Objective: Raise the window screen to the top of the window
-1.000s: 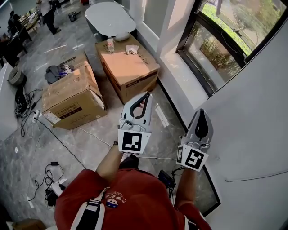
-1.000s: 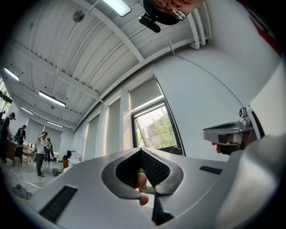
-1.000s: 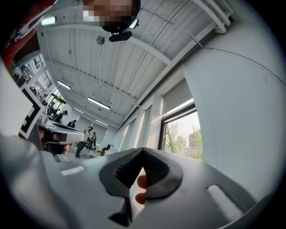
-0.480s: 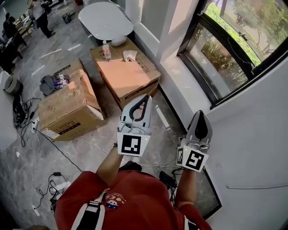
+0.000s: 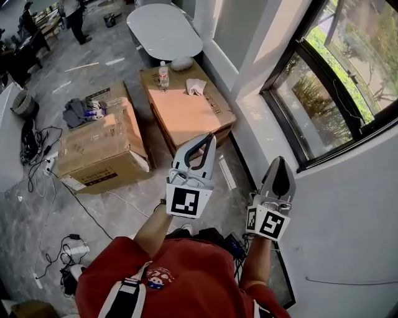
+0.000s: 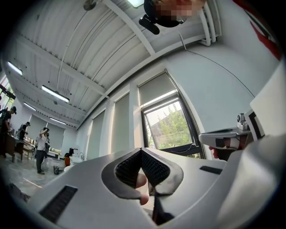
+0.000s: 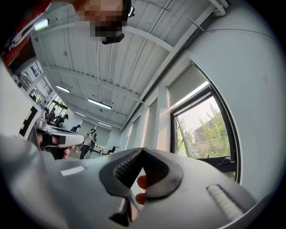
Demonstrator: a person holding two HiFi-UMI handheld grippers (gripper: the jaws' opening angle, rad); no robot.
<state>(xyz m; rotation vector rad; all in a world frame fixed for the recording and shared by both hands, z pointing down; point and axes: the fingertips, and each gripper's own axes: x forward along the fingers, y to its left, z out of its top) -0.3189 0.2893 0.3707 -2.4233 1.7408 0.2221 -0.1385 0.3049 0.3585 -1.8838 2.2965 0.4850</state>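
Note:
The dark-framed window [image 5: 323,93] is set in the white wall to my right, and a grey screen [image 6: 156,91] covers its upper part, with trees showing below it. My left gripper [image 5: 208,138] is held out over the floor, shut and empty. The right gripper [image 5: 280,160] hangs nearer the wall, just short of the window's lower corner, also shut with nothing in it. In the left gripper view the closed tips [image 6: 141,150] point toward the window [image 6: 172,129]. The right gripper view shows its closed tips [image 7: 142,150] below the window [image 7: 203,134] and screen [image 7: 187,87].
Two cardboard boxes [image 5: 102,146] [image 5: 186,109] stand on the grey floor ahead, one with a water bottle [image 5: 163,74] on it. A white oval table [image 5: 163,31] lies beyond them. Cables [image 5: 37,149] trail at the left. People [image 5: 74,18] stand far back.
Both grippers have travelled sideways with the person, and the window's lower corner now sits closer to the right gripper. Both pairs of jaws stay shut.

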